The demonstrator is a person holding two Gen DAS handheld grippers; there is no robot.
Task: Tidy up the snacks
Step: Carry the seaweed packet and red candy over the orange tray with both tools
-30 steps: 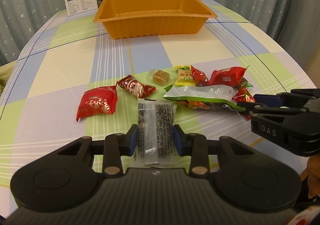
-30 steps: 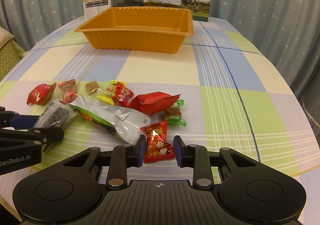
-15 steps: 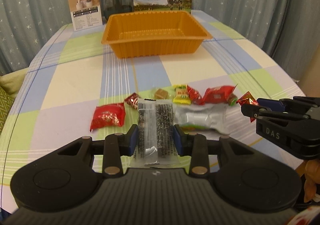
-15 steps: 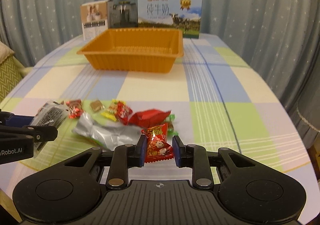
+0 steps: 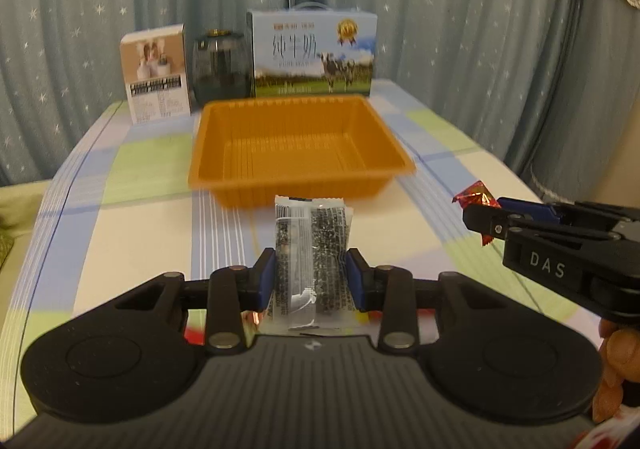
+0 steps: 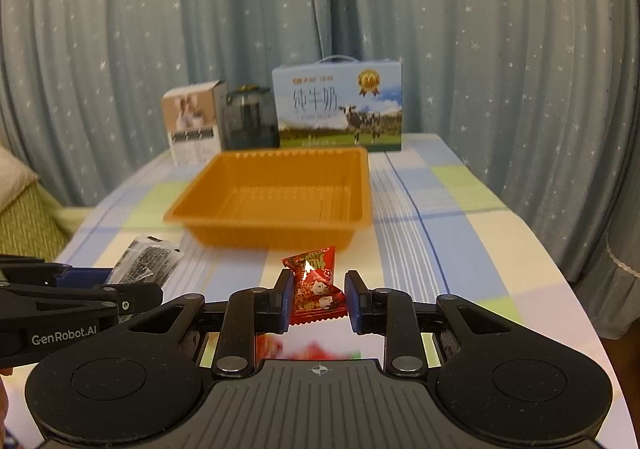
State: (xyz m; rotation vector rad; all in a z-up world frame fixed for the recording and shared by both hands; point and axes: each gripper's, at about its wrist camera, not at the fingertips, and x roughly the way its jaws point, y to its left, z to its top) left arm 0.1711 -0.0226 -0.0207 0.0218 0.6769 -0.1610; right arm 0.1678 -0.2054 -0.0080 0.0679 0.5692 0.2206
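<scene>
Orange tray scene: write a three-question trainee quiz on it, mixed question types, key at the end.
1. True or false: the orange tray already holds snacks.
2. Which gripper holds the red candy? A) left gripper B) right gripper
3. Fill in: the left gripper is shut on the ____.

Key: 1 false; 2 B; 3 clear black-speckled packet.

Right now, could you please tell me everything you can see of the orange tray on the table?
The orange tray is a shallow rectangular tub, seemingly thin moulded plastic, with ribbed walls, a grooved floor and a flat out-turned rim. It sits upright on the checked tablecloth and nothing shows inside it. A small carton, a dark jar and a milk box stand behind it. Neither gripper touches it.
</scene>
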